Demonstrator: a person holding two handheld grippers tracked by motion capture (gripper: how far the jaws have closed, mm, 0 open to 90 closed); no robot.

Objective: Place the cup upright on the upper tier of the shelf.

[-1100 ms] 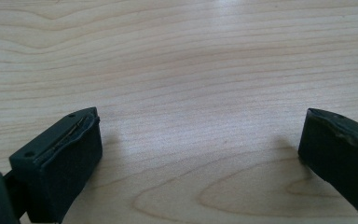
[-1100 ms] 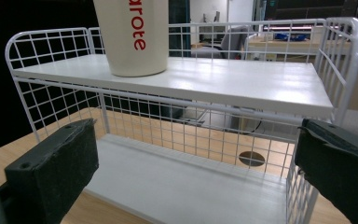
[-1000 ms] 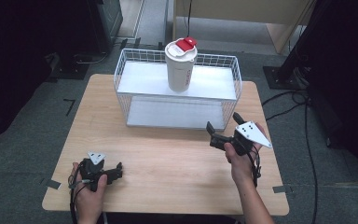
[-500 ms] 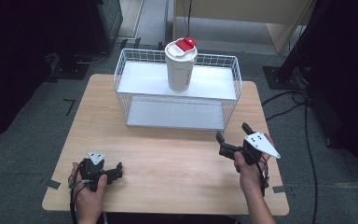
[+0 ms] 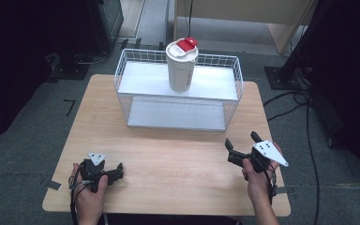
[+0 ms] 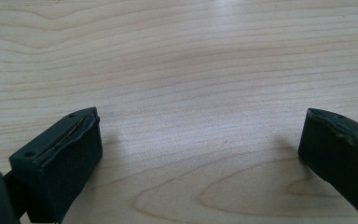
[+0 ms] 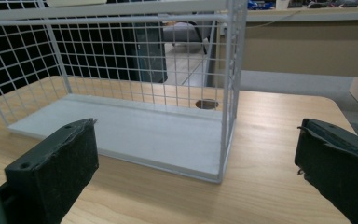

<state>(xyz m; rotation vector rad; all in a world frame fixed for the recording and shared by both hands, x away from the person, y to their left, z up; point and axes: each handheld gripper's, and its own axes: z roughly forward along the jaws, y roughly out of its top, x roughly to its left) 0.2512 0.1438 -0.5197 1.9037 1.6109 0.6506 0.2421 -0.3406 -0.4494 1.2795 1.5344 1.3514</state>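
A white wire rack (image 5: 232, 96) with two white shelves stands at the back middle of the wooden table (image 5: 168, 159). A white cup (image 5: 181, 70) with a red-tabbed lid stands upright on the upper shelf. My right gripper (image 5: 240, 141) hovers at the near right, open and empty, pointing at the rack's right front corner. Through the right gripper view, the right gripper (image 7: 198, 123) faces the rack's lower shelf (image 7: 135, 130) and corner post. My left gripper (image 5: 118, 171) rests at the near left, open. In the left gripper view the left gripper (image 6: 201, 116) spans bare wood.
Black cables (image 5: 304, 117) trail over the grey floor to the right of the table. Dark stands and a wooden cabinet (image 5: 243, 11) sit beyond the far edge. A round hole (image 7: 207, 103) in the tabletop lies behind the rack.
My right gripper has drawn back from the rack toward the near right corner of the table, still open. The left gripper has stayed put.
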